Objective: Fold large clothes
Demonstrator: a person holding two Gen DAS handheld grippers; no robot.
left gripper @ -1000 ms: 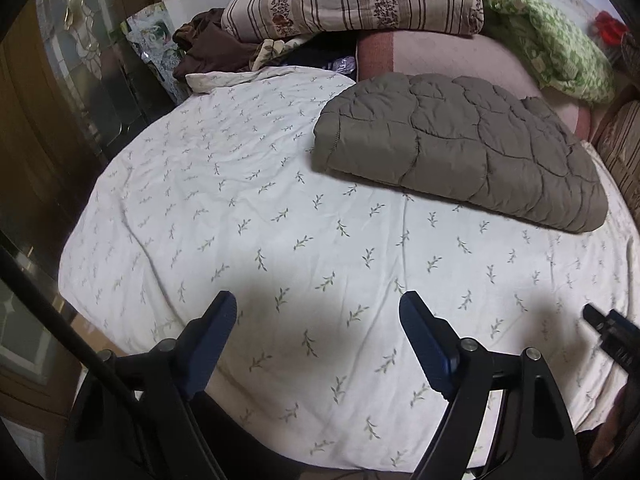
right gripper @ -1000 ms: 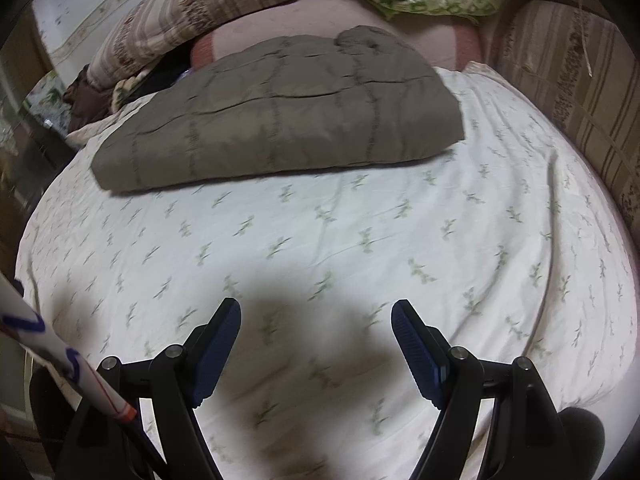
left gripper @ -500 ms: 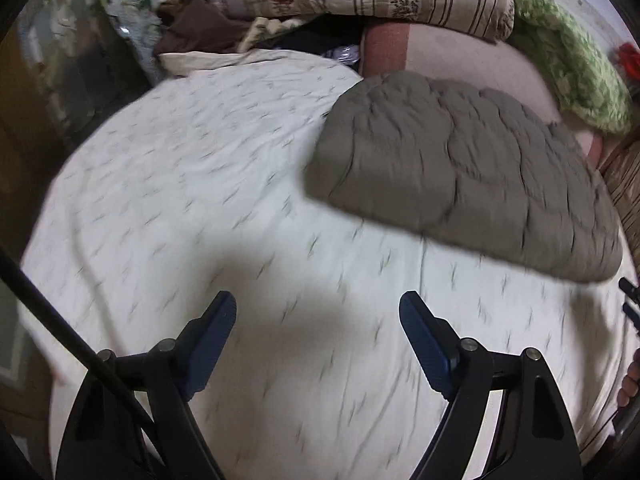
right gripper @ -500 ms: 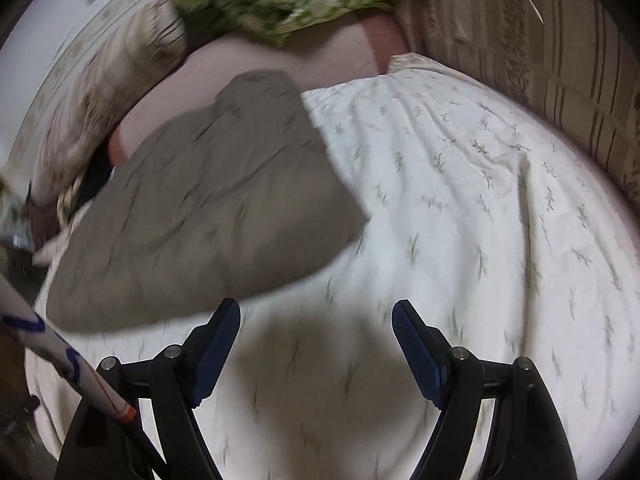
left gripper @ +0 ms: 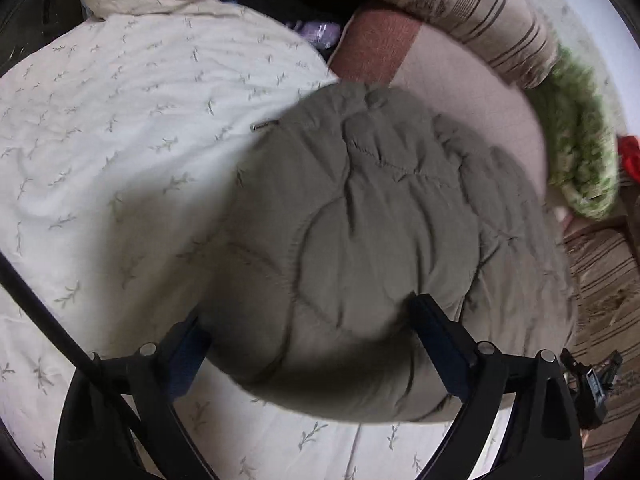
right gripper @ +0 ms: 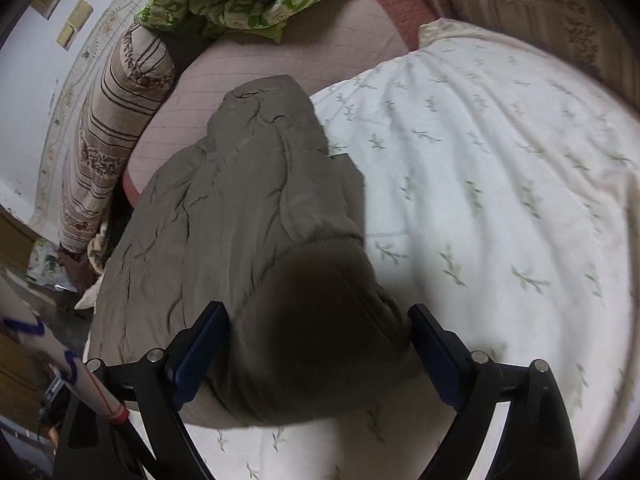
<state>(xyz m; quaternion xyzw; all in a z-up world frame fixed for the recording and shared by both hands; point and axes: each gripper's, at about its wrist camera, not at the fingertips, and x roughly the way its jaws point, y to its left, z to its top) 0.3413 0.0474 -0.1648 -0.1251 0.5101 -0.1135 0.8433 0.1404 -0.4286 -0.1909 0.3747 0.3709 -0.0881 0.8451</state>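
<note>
Bed w/ white leaf-print sheet [left gripper: 120,128]; olive quilted padded jacket [left gripper: 380,240] lies folded across it, far end on the pinkish mattress pad [right gripper: 248,64]. Left gripper [left gripper: 308,344] spread wide, straddling one end of jacket; right gripper [right gripper: 320,344] also wide, at other end, nothing pinched yet. Risk: puffy, slick fabric, so a shallow bite may slip or catch top layer only. Contact under jacket hidden; edges blurred.

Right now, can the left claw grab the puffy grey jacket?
Probably yes. The left claw is open with the near edge of the grey jacket already between its fingers, and nothing lies in between.
</note>
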